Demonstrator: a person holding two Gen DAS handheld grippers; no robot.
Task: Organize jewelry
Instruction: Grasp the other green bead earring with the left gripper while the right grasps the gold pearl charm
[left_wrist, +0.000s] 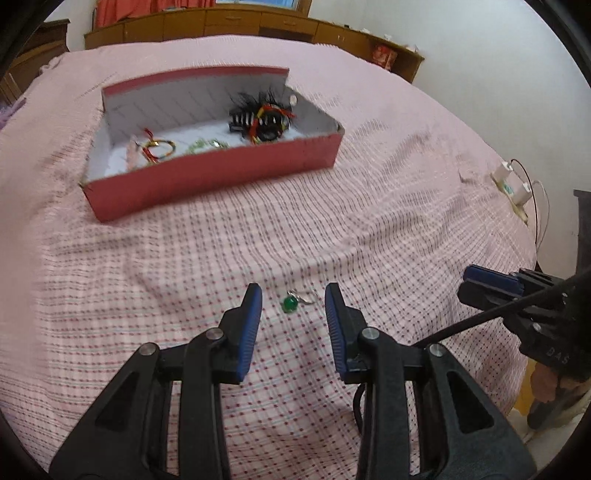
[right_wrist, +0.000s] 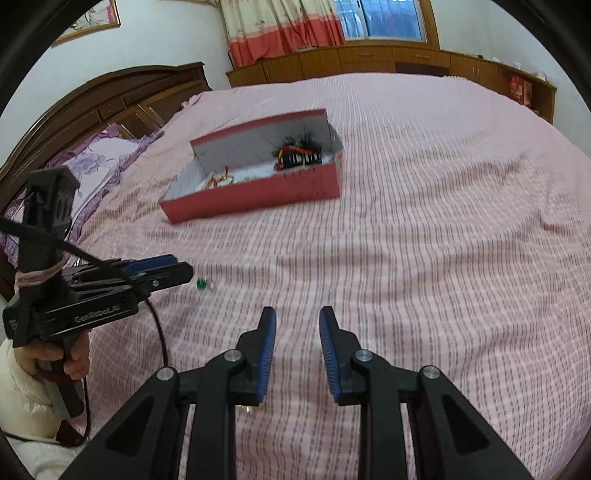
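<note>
A green-stone ring (left_wrist: 291, 303) with a silver band lies on the pink checked bedspread, between and just beyond my open left gripper's (left_wrist: 293, 295) blue fingertips. It also shows in the right wrist view (right_wrist: 202, 284), just past the left gripper's tips (right_wrist: 181, 271). A red open box (left_wrist: 207, 173) sits farther back and holds a black feathered hair clip (left_wrist: 260, 116), red-and-yellow cord bracelets (left_wrist: 159, 149) and a green beaded piece (left_wrist: 201, 144). The box also shows in the right wrist view (right_wrist: 258, 192). My right gripper (right_wrist: 297, 317) is open and empty over bare bedspread.
The bed's right edge has a white power strip with chargers (left_wrist: 511, 184). A wooden headboard (right_wrist: 92, 103) and a purple pillow (right_wrist: 99, 155) lie left. Wooden cabinets (right_wrist: 369, 61) run along the far wall.
</note>
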